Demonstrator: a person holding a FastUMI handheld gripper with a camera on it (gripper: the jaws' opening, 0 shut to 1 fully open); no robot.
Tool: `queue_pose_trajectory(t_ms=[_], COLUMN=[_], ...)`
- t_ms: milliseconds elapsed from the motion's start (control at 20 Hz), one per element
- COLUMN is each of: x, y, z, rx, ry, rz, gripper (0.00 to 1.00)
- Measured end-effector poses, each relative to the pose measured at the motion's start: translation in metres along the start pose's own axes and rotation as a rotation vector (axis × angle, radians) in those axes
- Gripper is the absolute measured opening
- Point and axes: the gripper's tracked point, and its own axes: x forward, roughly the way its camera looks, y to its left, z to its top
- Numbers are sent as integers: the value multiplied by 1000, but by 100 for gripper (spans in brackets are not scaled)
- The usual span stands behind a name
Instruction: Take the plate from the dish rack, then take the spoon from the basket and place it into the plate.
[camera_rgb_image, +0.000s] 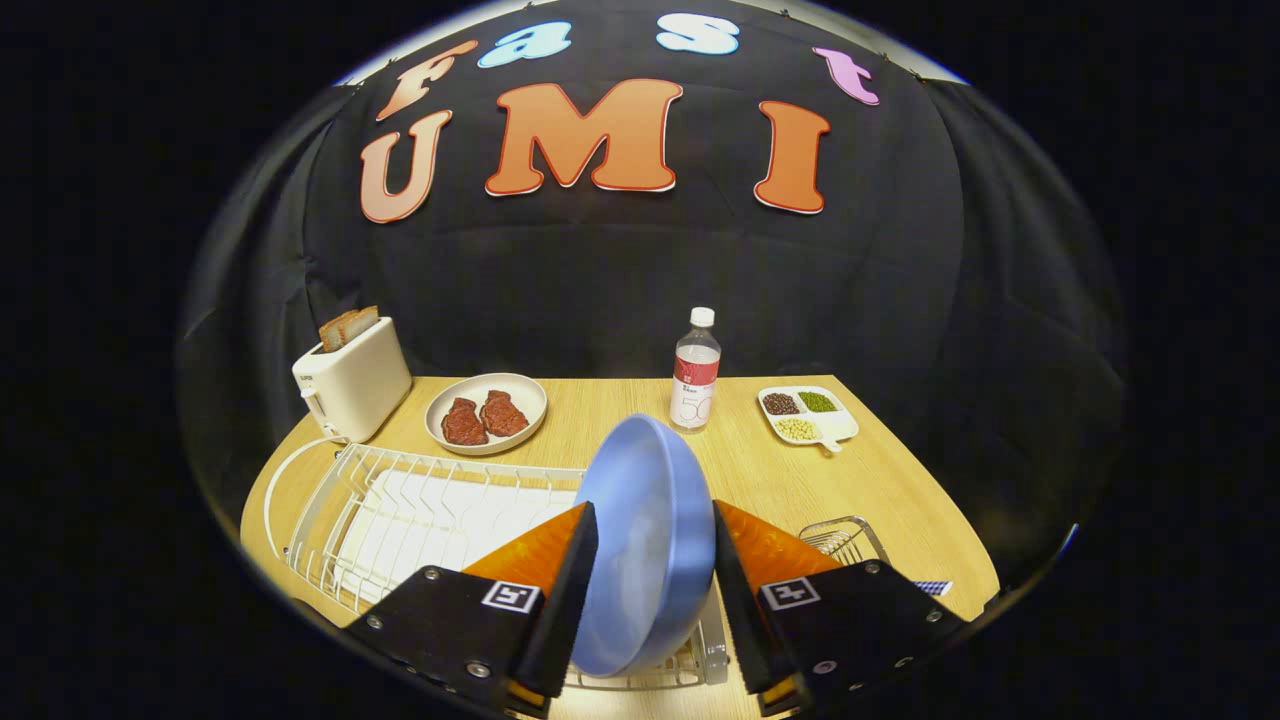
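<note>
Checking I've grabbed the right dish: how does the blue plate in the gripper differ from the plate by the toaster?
The blue plate stands on edge between the gripper's fingers, which press it from both sides above the dish rack; the white plate lies flat on the table. The blue plate is empty; the white plate holds two pieces of meat. Both are round and shallow.

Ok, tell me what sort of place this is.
Likely a staged kitchen table in a booth: a toaster, a white dish rack, a plate of steaks. The gripper grips a blue plate.
</note>
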Motion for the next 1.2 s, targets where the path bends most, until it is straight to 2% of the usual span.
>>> queue_pose_trajectory(t_ms=[50,200,350,400,750,1200], x=[4,10,12,12,-4,-53], y=[0,-4,-20,-22,-21,-25], z=[1,3,9,11,39,56], rx=[3,23,-1,1,-121,-29], ry=[4,11,3,1,-61,-94], rz=[-7,-37,-128,-133,-204,-172], gripper=[61,33,25,20,18,18])
